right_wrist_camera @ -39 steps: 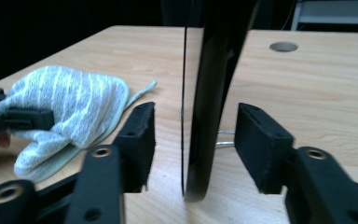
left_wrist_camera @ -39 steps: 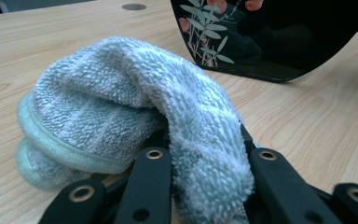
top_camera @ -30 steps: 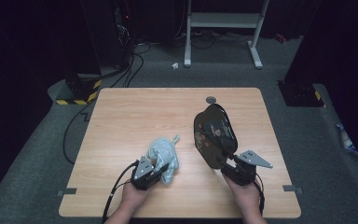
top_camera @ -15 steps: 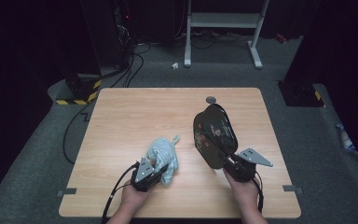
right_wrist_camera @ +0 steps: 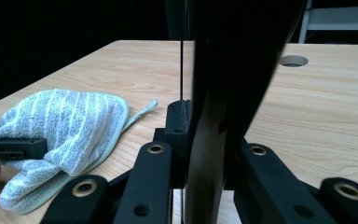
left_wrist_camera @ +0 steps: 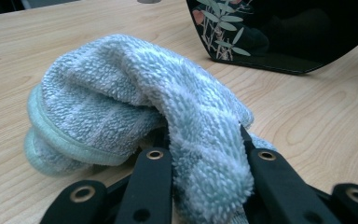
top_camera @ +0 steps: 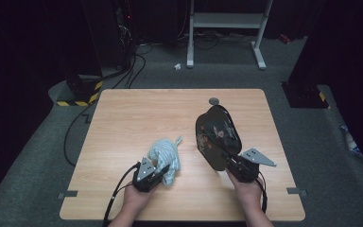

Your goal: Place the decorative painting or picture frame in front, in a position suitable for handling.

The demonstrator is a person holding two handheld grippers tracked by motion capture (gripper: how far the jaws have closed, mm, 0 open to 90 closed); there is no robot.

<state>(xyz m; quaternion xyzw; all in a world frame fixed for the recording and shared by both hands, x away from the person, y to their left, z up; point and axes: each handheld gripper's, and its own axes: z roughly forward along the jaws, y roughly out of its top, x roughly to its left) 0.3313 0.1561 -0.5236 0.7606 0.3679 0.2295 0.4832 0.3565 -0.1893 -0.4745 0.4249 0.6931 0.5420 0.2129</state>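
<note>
Black lacquered tray (top_camera: 217,137) stands on edge on table's (top_camera: 137,113) right half, right gripper (top_camera: 234,163) just closed on its rim; left gripper (top_camera: 157,171) pinches pale-blue towel (top_camera: 165,158) beside it. We judge thin glossy rim may slip or tray topple once wiping pushes sideways

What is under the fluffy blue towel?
Under the towel lies the bare wooden table. The left gripper pinches a fold of it, with nothing else peeking out. Anything tucked inside its folds is covered.
</note>
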